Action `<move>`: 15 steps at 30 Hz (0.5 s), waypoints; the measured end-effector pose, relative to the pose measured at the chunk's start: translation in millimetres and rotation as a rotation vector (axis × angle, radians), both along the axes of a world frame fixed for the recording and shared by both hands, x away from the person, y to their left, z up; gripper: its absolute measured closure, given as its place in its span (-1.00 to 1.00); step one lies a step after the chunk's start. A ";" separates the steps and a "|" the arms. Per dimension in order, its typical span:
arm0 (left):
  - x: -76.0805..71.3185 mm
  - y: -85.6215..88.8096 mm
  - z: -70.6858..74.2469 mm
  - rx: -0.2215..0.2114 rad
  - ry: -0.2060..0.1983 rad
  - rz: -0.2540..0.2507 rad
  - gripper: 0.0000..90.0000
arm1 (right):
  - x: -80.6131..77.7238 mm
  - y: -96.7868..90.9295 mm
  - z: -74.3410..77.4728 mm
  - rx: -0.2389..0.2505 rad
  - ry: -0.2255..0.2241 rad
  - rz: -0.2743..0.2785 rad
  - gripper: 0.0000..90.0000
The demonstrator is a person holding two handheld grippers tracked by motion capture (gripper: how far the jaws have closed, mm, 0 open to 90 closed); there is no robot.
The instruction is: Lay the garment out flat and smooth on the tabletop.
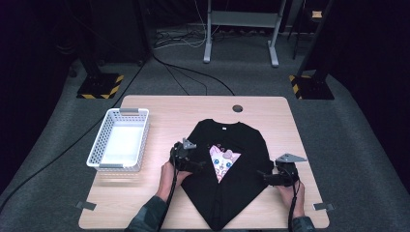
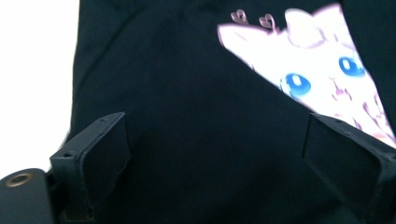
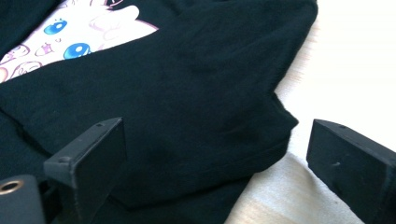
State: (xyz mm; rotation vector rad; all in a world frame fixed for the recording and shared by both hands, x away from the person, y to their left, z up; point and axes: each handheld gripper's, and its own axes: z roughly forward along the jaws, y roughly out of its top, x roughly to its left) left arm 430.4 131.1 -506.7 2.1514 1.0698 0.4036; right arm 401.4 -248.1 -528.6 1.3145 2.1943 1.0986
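A black T-shirt [image 1: 241, 145] with a pink-and-white cat print [image 1: 223, 162] lies on the wooden table [image 1: 164, 111], both sides folded in toward the middle so that it tapers to a point at the near edge. My left gripper [image 1: 205, 166] is over the shirt's left folded flap, open, with black cloth [image 2: 196, 140] under the jaws and nothing pinched. My right gripper [image 1: 263, 176] is at the shirt's right folded edge [image 3: 261, 140], open, its jaws standing on either side of that edge without pressing it. The cat print [image 2: 322, 70] lies just beyond the left jaws.
A white slotted basket [image 1: 104, 145] stands empty at the table's left. A round cable hole [image 1: 237, 108] sits at the far edge. Beyond the table are a grey carpet, cables and stand bases with yellow-black tape.
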 end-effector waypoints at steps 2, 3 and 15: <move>-9.8 1.2 -2.5 0.013 -0.009 0.005 -0.92 | 0.1 0.9 -0.1 -0.009 0.004 0.002 -0.95; -14.3 1.1 -4.6 0.024 -0.016 0.007 -0.93 | 0.5 1.0 -0.3 -0.010 0.009 0.002 -0.96; -33.3 1.6 -21.5 0.030 -0.029 0.036 -0.98 | 5.4 10.6 -2.2 -0.101 0.033 0.012 -1.00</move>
